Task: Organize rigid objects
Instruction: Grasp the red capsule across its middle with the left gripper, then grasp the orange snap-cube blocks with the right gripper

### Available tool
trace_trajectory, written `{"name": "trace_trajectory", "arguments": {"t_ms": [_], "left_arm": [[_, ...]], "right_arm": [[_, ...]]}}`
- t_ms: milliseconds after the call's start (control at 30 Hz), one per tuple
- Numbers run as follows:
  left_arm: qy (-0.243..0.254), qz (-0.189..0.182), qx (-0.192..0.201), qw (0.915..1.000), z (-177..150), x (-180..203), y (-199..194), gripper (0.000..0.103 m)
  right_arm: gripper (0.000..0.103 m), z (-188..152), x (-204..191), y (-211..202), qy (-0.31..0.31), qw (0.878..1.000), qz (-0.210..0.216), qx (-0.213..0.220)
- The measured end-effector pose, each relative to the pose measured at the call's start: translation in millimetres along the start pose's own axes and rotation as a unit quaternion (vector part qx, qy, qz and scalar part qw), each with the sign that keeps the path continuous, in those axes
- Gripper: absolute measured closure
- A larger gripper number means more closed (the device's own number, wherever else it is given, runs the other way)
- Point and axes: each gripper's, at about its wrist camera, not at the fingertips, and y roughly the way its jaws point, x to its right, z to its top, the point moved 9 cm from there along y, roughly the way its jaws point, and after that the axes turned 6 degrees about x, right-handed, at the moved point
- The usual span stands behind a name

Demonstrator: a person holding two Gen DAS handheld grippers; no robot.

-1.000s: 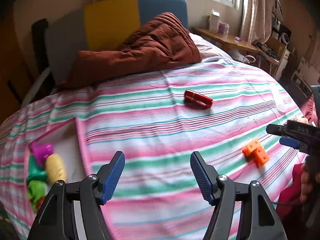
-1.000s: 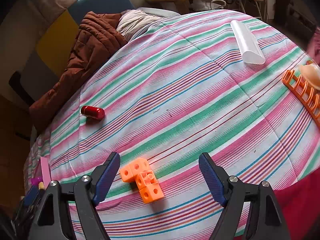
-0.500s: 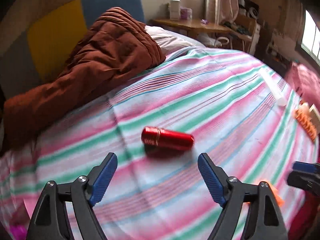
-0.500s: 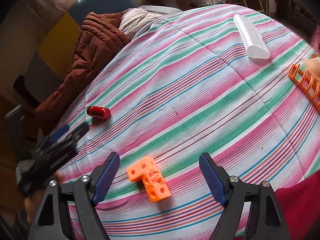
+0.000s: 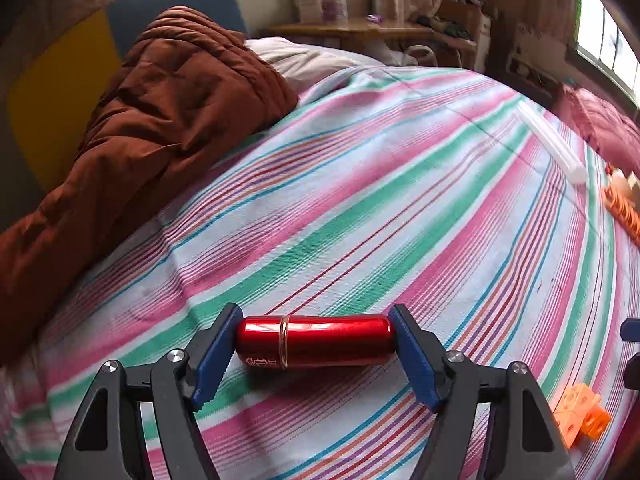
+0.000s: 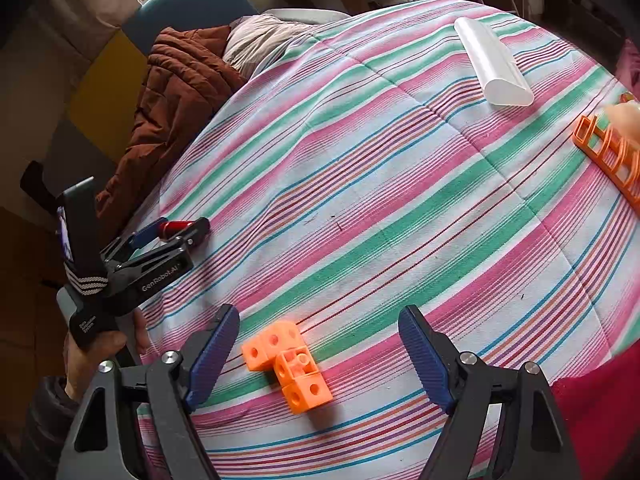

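Note:
A shiny red metal cylinder (image 5: 316, 341) lies crosswise on the striped bedspread, right between the blue pads of my left gripper (image 5: 315, 354). The pads touch or nearly touch both its ends. It also shows in the right wrist view (image 6: 176, 227), inside the left gripper (image 6: 172, 232). My right gripper (image 6: 318, 354) is open and empty, its jaws either side of an orange block cluster (image 6: 288, 364), which the left wrist view shows at its lower right (image 5: 580, 412).
A clear plastic tube (image 6: 494, 66) lies at the far right of the bed. An orange rack (image 6: 608, 152) sits at the right edge. A brown quilt (image 5: 140, 132) and a pillow (image 5: 304, 62) are at the head of the bed.
My left gripper has moved forward to the red cylinder and its jaws have come in around its ends. The right gripper has barely moved.

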Motion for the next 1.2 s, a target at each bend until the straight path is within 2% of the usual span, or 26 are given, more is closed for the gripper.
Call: {"name": "trace_trajectory", "arguments": {"t_ms": [267,467,900,967,1033,1067,1100,1200], "left_arm": [[-0.069,0.035,0.013,0.9969,-36.4,-16.1,-50.6,0.027],[-0.105,0.067,0.034,0.9916,-57.9,-19.2,-103.1,0.027],[-0.156,0.137,0.076,0.9753,-97.3,-21.2,-210.8,0.027],[-0.164,0.146,0.079,0.9724,-104.6,-22.9,-221.7,0.027],[-0.176,0.147,0.08,0.97,-112.7,-25.9,-231.2,0.027],[-0.182,0.151,0.081,0.9683,-117.7,-27.8,-238.0,0.027],[-0.185,0.154,0.082,0.9672,-121.7,-29.2,-242.6,0.027],[-0.192,0.164,0.085,0.9638,-133.3,-33.8,-257.9,0.027]], "right_arm": [[0.021,-7.5,-7.7,5.4,-0.029,0.999,-0.003,-0.017],[0.021,-23.8,-21.4,14.7,-0.081,0.996,-0.014,-0.043],[0.021,-50.8,-36.9,24.5,-0.201,0.976,-0.055,-0.059],[0.026,-55.2,-36.3,24.8,-0.22,0.972,-0.064,-0.06],[0.058,-58.6,-36.5,25.4,-0.247,0.964,-0.081,-0.058],[0.062,-59.0,-37.3,24.5,-0.266,0.958,-0.092,-0.049],[0.076,-61.2,-39.5,23.8,-0.274,0.957,-0.087,-0.049],[0.077,-63.5,-40.6,22.6,-0.282,0.954,-0.087,-0.047]]}}
